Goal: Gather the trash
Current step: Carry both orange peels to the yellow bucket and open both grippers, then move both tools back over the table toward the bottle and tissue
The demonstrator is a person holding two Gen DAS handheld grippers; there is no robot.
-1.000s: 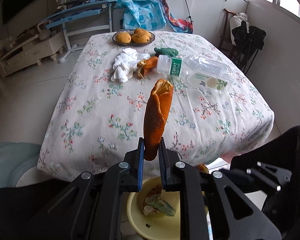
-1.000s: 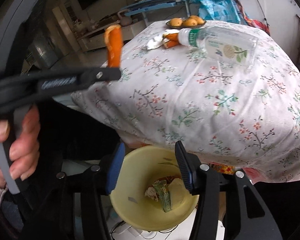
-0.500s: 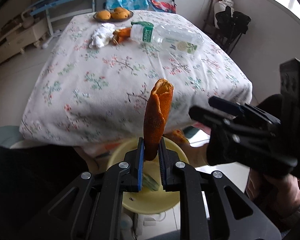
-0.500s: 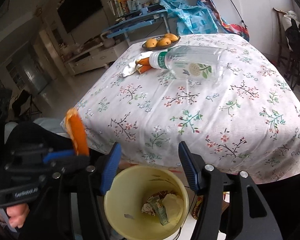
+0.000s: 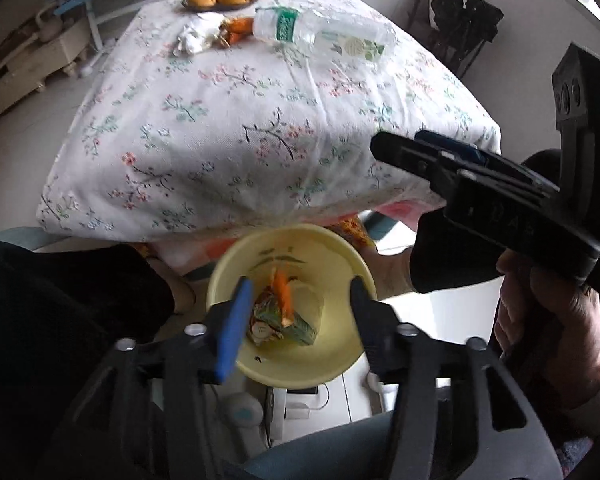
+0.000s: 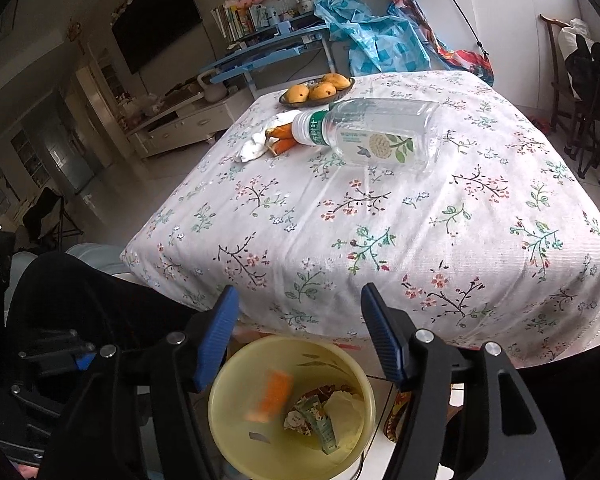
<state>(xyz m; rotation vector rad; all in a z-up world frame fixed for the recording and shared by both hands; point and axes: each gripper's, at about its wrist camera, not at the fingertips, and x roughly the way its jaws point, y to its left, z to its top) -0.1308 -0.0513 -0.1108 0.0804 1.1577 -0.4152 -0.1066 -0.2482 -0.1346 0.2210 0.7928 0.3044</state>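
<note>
My left gripper [image 5: 298,316] is opening above the yellow bin [image 5: 340,368], nothing between its fingers. The orange peel [image 6: 270,398], blurred, is inside the bin beside wrappers [image 6: 318,416]. My right gripper [image 6: 300,336] is also opening, empty. A plastic bottle [image 6: 376,132] and more peel [image 6: 282,138] lie on the worktop [image 6: 380,216].

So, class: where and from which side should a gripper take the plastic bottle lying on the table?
Probably the bottle at its green-labelled neck, from above, jaws across it. It lies on its side, and the clear body looks wider than the neck.
</note>
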